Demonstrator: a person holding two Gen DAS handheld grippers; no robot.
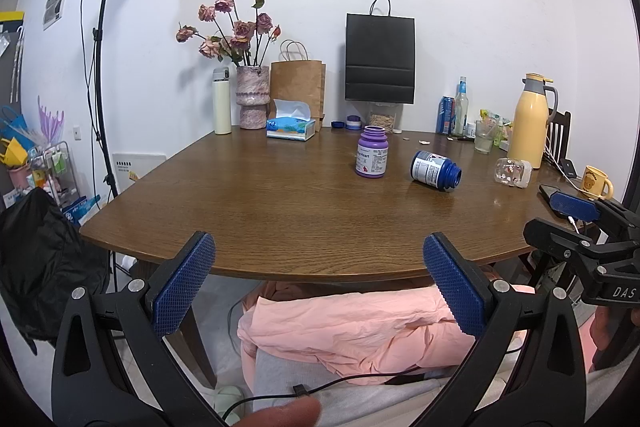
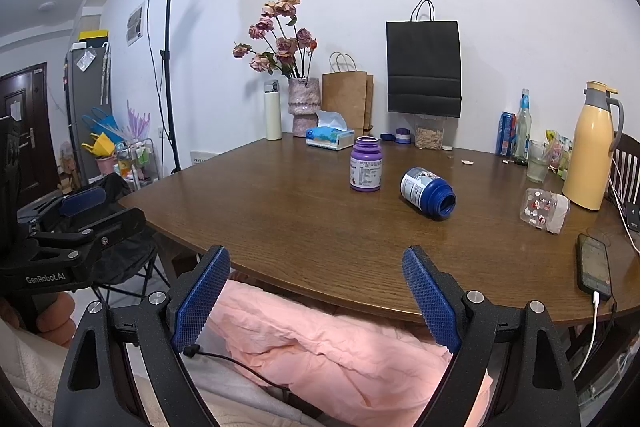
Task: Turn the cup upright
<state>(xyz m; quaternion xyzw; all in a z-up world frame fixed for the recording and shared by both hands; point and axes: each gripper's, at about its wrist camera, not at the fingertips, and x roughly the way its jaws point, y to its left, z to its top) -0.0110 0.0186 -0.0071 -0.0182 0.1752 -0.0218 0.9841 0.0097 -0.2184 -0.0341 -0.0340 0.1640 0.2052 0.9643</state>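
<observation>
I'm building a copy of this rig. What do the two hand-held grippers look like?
Both match: the left hand-held gripper and right hand-held gripper have black angular frames with silver bolts and blue, fine-textured finger pads. White lettering marks the bodies: "GenRobot.AI" on the left, "DAS" visible on the right. A thin black cable runs beneath each.

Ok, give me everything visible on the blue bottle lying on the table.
The blue bottle is a small, glossy, plastic-looking container lying on its side on the wooden table. Its lid is off; the threaded neck and open mouth face the near right. A white-and-pale label with print too small to read wraps the body. It lies apart from and right of the upright purple bottle, and left of a tipped clear bottle. Only the table touches it; both grippers are open and well short of it.
</observation>
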